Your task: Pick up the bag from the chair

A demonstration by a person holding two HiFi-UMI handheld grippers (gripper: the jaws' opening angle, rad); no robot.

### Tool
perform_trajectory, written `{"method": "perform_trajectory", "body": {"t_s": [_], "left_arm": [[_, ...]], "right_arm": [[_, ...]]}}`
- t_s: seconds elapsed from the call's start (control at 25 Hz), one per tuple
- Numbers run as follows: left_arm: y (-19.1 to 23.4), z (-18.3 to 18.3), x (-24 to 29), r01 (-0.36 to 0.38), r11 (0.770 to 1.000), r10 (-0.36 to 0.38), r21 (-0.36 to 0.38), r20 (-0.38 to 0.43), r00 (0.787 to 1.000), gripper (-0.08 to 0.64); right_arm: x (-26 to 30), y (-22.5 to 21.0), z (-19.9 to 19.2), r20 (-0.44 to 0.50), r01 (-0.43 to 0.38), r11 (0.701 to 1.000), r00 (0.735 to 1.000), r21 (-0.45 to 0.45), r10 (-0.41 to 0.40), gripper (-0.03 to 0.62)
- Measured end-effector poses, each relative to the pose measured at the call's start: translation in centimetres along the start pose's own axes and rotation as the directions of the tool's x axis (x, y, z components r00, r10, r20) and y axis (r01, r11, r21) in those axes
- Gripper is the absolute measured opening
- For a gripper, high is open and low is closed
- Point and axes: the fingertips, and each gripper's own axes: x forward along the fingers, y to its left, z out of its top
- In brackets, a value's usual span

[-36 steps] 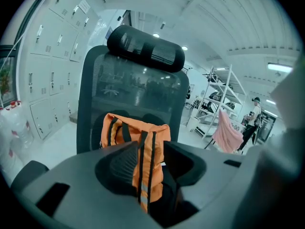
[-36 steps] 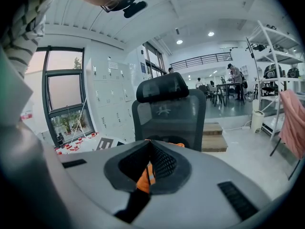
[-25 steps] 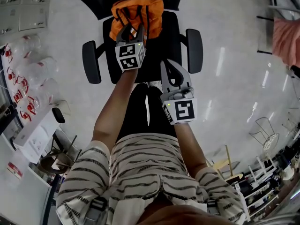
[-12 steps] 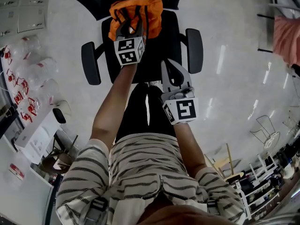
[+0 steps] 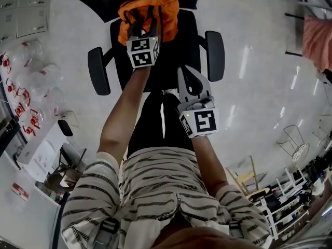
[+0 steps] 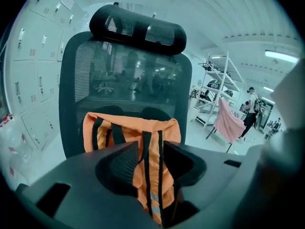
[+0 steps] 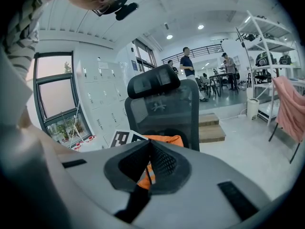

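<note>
1. The orange bag (image 5: pixel 150 9) stands on the chair (image 5: pixel 174 61), at the back of the seat, its long axis upright. Black straps (image 6: pixel 145 161) run down its front.
2. The left gripper (image 6: pixel 150 149) is right at the bag, jaws apart, with the straps in the gap (not pinched yet).
3. The right gripper (image 7: pixel 150 144), jaws pressed together on nothing, hangs well back. So the left is nearer, and I judge it should close on the straps.

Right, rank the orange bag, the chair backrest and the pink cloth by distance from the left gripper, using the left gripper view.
1. The orange bag, straight ahead between the left gripper's open jaws.
2. The chair backrest, directly behind the bag.
3. The pink cloth, far off to the right across the floor.
</note>
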Motion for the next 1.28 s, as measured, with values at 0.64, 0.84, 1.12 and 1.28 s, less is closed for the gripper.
{"method": "perform_trajectory", "body": {"t_s": [0.64,0.84,1.12,1.28], "left_arm": [[1.1,-1.6,2.8,-0.016,0.998,0.024,0.057,-0.140,0.990,0.160],[1.2,-2.0,3.5,-0.004,0.998,0.015,0.067,-0.173,0.985,0.156],[0.9,-1.6,4.2,0.023,0.983,0.013,0.181,-0.192,0.981,0.149],[1.2,-1.3,4.8,0.043,0.989,-0.013,0.141,-0.210,0.978,0.143]], "right_arm": [[0.2,-1.1,-1.2,-0.023,0.029,0.999,0.999,0.039,-0.028,0.018],[0.1,-1.3,-1.3,-0.029,0.036,0.999,0.999,0.037,-0.035,0.018],[0.1,-1.1,-1.3,-0.031,0.035,0.999,0.999,0.025,-0.034,0.018],[0.2,-0.9,-1.0,-0.029,0.033,0.999,0.999,0.025,-0.033,0.018]]}}
